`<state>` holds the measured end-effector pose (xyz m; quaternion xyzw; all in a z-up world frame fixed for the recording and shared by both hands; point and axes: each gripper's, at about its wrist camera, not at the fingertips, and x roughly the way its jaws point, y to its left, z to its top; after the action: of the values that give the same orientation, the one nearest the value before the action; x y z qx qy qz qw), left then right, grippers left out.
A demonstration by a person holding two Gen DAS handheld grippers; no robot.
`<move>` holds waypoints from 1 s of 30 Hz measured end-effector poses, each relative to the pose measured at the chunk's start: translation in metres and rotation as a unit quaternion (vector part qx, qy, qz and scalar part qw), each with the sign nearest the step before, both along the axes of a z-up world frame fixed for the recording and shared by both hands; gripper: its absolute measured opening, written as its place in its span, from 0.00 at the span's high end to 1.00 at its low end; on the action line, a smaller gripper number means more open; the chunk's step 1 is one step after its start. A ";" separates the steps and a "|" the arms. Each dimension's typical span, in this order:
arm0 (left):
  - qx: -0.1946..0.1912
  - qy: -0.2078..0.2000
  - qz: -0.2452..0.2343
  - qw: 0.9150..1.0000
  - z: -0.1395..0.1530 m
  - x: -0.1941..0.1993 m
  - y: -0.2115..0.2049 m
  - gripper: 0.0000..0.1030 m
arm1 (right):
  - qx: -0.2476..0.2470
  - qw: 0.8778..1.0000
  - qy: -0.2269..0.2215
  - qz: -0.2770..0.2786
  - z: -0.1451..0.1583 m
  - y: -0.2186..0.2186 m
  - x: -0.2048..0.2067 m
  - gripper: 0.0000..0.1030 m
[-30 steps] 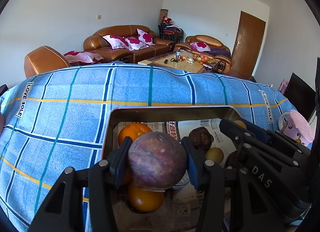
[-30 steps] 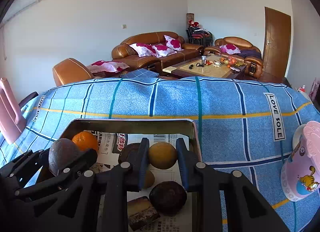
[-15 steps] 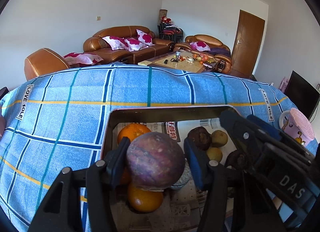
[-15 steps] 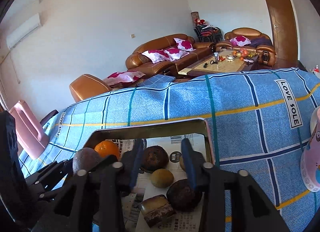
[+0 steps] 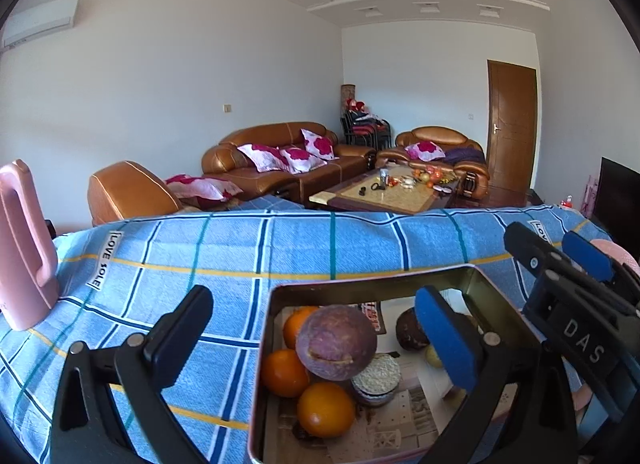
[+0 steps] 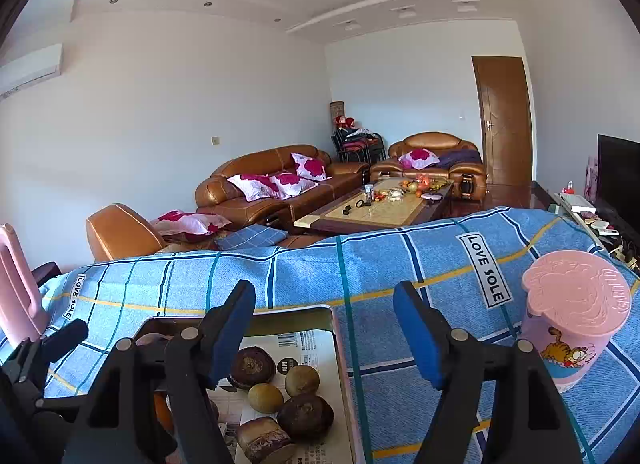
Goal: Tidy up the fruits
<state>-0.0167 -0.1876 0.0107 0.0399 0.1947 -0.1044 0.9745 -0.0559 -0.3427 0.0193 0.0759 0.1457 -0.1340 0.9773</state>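
Note:
A metal tray [image 5: 360,284] lined with newspaper sits on the blue checked cloth. A purple passion fruit [image 5: 336,342] rests free on top of the oranges [image 5: 284,372] and a small jar [image 5: 378,378]. My left gripper [image 5: 312,300] stands over it with its jaws opening wide, and neither pad touches the fruit. My right gripper [image 6: 320,300] is also opening, with nothing between its fingers. Under it in the tray [image 6: 288,308] lie two yellow-green fruits [image 6: 302,380], two dark brown fruits [image 6: 306,416] and a cut brown block [image 6: 264,440].
A pink lidded cup [image 6: 572,312] stands on the cloth right of the tray. A tall pink handled object [image 5: 20,248] stands at the left edge. My right gripper [image 5: 560,264] crowds the tray's right side. Sofas and a coffee table lie beyond.
The left gripper let go of the purple fruit, which now sits on the oranges. The right gripper released a yellow-green fruit into the tray. Both grippers opened, rose and tilted upward.

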 end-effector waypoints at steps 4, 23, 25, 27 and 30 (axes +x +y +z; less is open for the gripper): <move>0.004 -0.010 0.012 1.000 0.001 -0.004 0.004 0.00 | -0.020 1.000 -0.017 -0.004 0.002 0.007 -0.008 0.27; -0.001 -0.039 0.023 0.999 0.004 -0.042 0.025 0.00 | -0.050 0.997 -0.055 -0.021 0.007 0.031 -0.060 0.26; -0.003 -0.041 0.023 0.999 0.004 -0.047 0.027 0.00 | -0.054 0.996 -0.061 -0.026 0.008 0.034 -0.064 0.26; -0.006 -0.043 0.023 0.999 0.005 -0.050 0.029 0.00 | -0.058 0.996 -0.065 -0.030 0.008 0.036 -0.069 0.26; -0.010 -0.047 0.024 0.999 0.005 -0.054 0.032 0.00 | -0.060 0.995 -0.075 -0.036 0.009 0.039 -0.079 0.26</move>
<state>-0.0706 -0.1557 0.0159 0.0306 0.1488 -0.0810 0.9851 -0.1348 -0.3040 0.0284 0.0321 0.0611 -0.1717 0.9827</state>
